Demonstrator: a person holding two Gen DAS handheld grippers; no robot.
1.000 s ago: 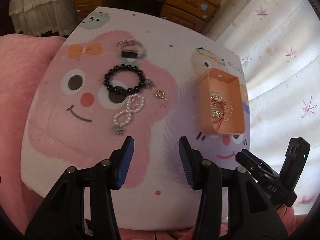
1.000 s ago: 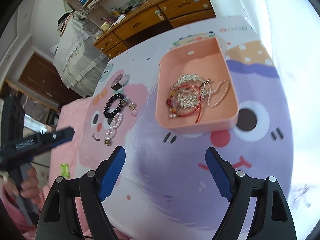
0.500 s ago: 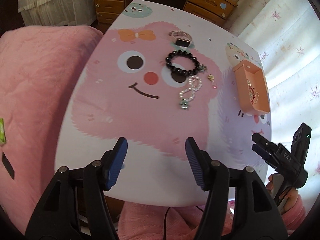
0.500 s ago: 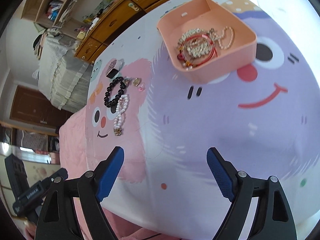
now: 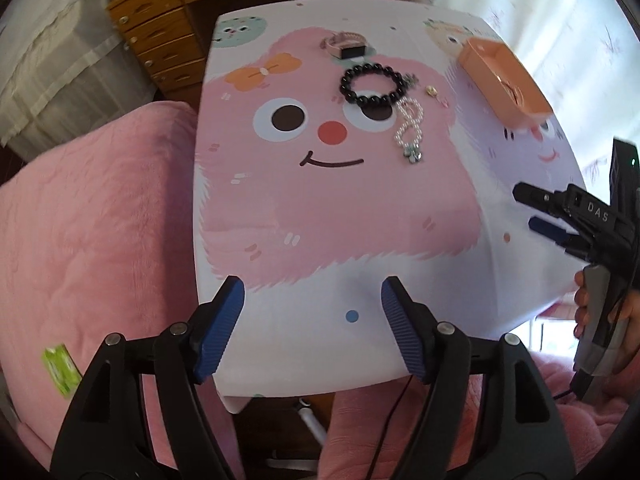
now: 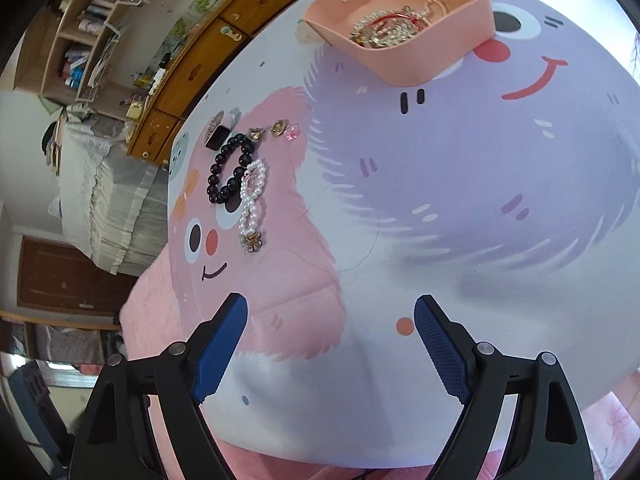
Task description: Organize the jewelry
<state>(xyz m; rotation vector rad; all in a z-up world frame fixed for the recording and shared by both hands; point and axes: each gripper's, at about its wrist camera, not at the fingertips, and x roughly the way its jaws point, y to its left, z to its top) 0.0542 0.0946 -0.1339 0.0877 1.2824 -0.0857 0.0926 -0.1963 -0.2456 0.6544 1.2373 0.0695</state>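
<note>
On the cartoon-printed table (image 5: 340,216) lie a black bead bracelet (image 5: 374,84) (image 6: 228,174), a white pearl bracelet (image 5: 410,126) (image 6: 252,200), a small watch (image 5: 346,46) (image 6: 219,132) and a gold charm with a pink stone (image 6: 284,130). A peach tray (image 5: 502,80) (image 6: 404,56) at the far right holds tangled chains. My left gripper (image 5: 312,316) hovers over the table's near edge, its jaws opening, nothing between them. My right gripper (image 6: 330,340) is open and empty over the near side of the table; it also shows in the left wrist view (image 5: 536,208).
A pink quilted blanket (image 5: 96,220) lies left of and below the table. Wooden drawers (image 5: 168,40) and a white-covered bed (image 6: 108,200) stand beyond the far edge. A hand (image 5: 600,312) holds the right gripper's handle. A thin hair or thread (image 6: 360,240) lies on the tabletop.
Both grippers pulled back from the jewelry and tray toward the table's near edge and rolled. The left jaws have spread wider. Nothing on the table moved.
</note>
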